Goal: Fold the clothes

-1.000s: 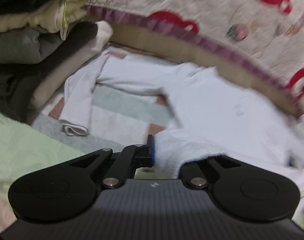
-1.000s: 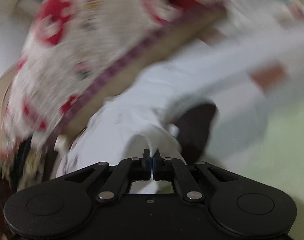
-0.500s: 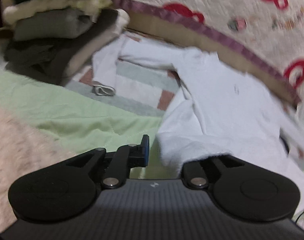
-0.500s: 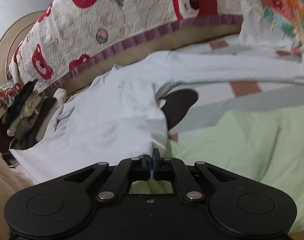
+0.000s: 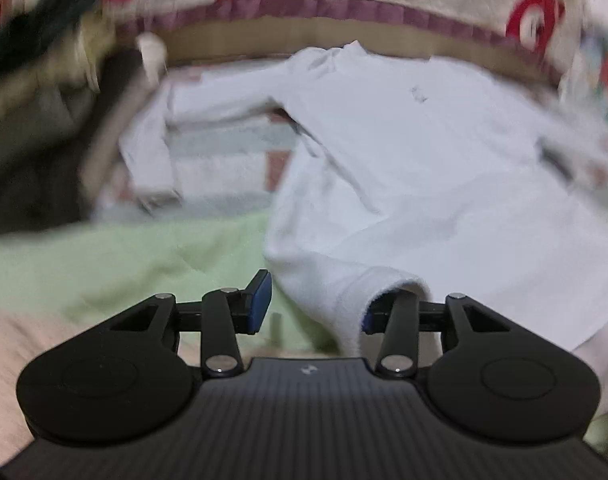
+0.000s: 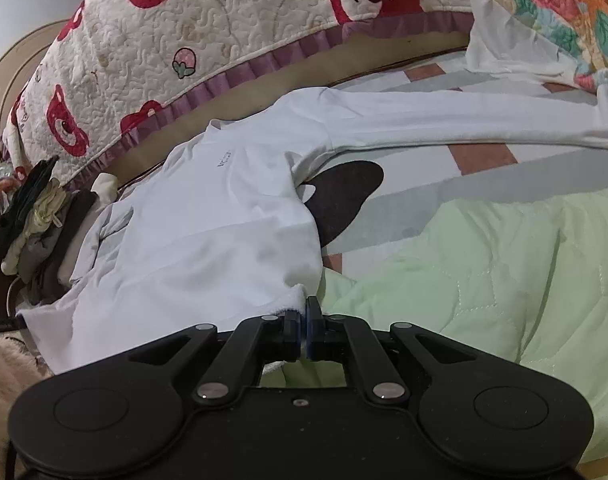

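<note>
A white long-sleeved shirt (image 5: 404, 160) lies spread front-up on the bed, collar toward the bear quilt. In the left wrist view my left gripper (image 5: 314, 306) sits at the shirt's near hem corner and its jaws are opening. The hem fold lies loose between them and drapes over the right finger, clear of the blue left pad (image 5: 259, 304). In the right wrist view the shirt (image 6: 223, 208) stretches away with one sleeve (image 6: 464, 124) laid out to the right. My right gripper (image 6: 304, 322) is shut on the other hem corner.
A pile of folded dark and cream clothes (image 5: 43, 92) stands left of the shirt. The bear-print quilt (image 6: 223, 20) runs along the far side. A green quilt (image 6: 484, 264) covers the near bed, beside a striped sheet with a dark patch (image 6: 344, 196).
My left gripper's jaws have parted and let go of the hem fold they pinched. The left view has swung to face the shirt squarely. My right gripper keeps its pinch, and the shirt now lies flat.
</note>
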Demonstrator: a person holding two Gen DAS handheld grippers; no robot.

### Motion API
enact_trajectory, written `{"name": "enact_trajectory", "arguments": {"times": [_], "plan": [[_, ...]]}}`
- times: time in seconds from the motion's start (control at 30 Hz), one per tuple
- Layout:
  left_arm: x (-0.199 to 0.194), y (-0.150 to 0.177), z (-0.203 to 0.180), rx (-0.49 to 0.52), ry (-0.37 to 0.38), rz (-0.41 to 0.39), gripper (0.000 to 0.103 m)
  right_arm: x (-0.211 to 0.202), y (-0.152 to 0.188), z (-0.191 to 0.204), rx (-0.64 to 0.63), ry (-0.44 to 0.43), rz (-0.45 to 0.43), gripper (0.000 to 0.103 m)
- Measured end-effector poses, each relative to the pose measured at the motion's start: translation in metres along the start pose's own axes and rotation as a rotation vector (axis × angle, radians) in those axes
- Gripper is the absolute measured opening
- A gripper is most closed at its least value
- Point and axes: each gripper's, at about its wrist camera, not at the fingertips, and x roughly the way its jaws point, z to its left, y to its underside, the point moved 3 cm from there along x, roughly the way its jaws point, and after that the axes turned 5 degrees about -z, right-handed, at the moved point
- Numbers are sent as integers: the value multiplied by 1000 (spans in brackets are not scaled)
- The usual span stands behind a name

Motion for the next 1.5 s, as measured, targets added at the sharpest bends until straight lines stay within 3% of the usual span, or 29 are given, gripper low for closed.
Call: {"name": "enact_trajectory", "arguments": {"times": [0.1,0.2,0.3,0.43,0.47,0.5,0.53,0.57,0.63,0.7,0.77,0.8,0.87,0.9,1.0,1.17,1.27,1.3,1.37,1.4,1.47,1.5], "plan": [[5,-1,-3,117,-82,-1,46,3,1,-2,16,5,2,7],[6,-3,-10,205,-50,-2,50,3,1,-2,18,9,8,8],[6,4,-32,405,-1,2,53,1,1,-2,10,3,18,8],[12,10,-50,583,34,-1,53,4,3,-1,7,10,23,8],[16,13,-54,637,24,3,47,4,4,-2,9,10,23,8],[19,15,-57,685,17,7,34,5,3,-3,11,10,23,8],[19,15,-57,685,25,8,26,6,3,-3,12,10,22,8],[19,15,-57,685,34,9,6,6,4,-4,15,9,20,8],[17,13,-55,673,50,6,4,6,4,-4,22,7,15,8],[5,-4,-32,484,52,-50,4,7,5,-4,19,10,11,8],[-11,-19,11,106,81,-93,4,7,7,-3,8,10,11,9],[-17,-17,44,-164,111,-106,4,9,8,-2,5,3,13,10],[-16,2,78,-490,123,-82,4,14,11,-2,12,-7,21,14],[-12,12,81,-558,68,-55,4,17,13,-3,20,-13,26,23],[-7,12,53,-397,-44,-39,3,23,16,-1,31,-19,30,30],[3,4,42,-291,-43,-22,4,29,21,-1,48,-14,26,36],[4,7,47,-326,-44,-26,4,36,29,-3,61,-12,41,40],[4,6,48,-335,-42,-39,3,38,31,-3,60,-16,49,36],[-1,2,52,-371,-19,-76,3,38,20,3,39,-99,40,4],[-6,-1,55,-401,3,-100,3,31,7,6,33,-160,10,4],[-20,-4,74,-570,120,-145,3,-13,-42,15,20,-276,-176,4],[-26,0,87,-704,202,-159,3,-37,-66,20,6,-327,-267,4]]}}
